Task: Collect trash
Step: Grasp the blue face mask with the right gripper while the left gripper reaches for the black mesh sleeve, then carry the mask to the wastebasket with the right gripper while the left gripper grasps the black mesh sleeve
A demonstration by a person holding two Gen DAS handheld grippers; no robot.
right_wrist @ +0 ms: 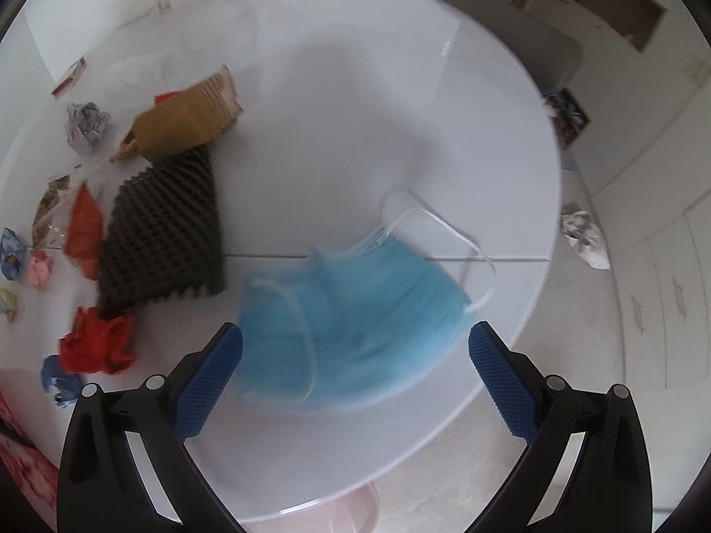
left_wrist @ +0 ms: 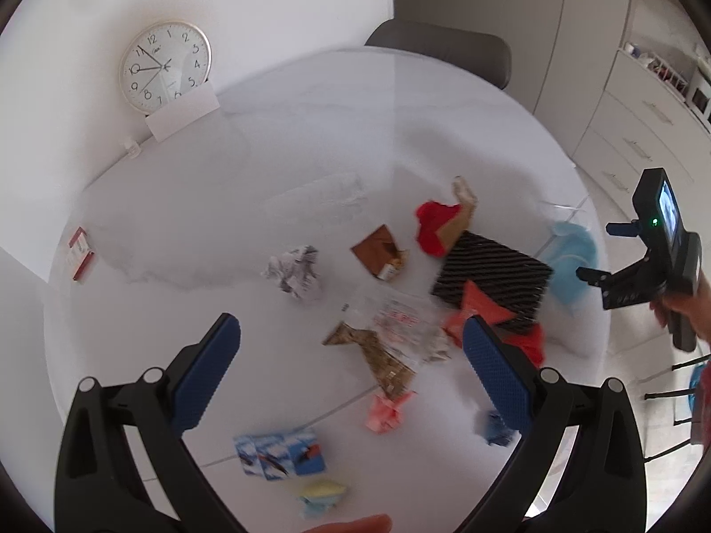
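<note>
Trash lies scattered on a round white table (left_wrist: 186, 204). My left gripper (left_wrist: 351, 373) is open and empty above a brown patterned paper scrap (left_wrist: 377, 355) and a clear plastic wrapper (left_wrist: 404, 324). A pink paper ball (left_wrist: 384, 411) and a blue printed carton (left_wrist: 280, 453) lie nearer. My right gripper (right_wrist: 355, 377) is open, just above a blue face mask (right_wrist: 351, 320) that lies between its fingers near the table edge. The right gripper also shows in the left wrist view (left_wrist: 591, 282).
Dark ridged foam (right_wrist: 164, 226), a brown cardboard piece (right_wrist: 186, 120), red crumpled papers (right_wrist: 100, 344), a grey paper ball (right_wrist: 86, 126) and a red-white small box (left_wrist: 80, 253) lie on the table. A clock (left_wrist: 164, 66) leans on the wall. A grey chair (left_wrist: 444, 51) stands behind. A crumpled paper (right_wrist: 584, 240) lies on the floor.
</note>
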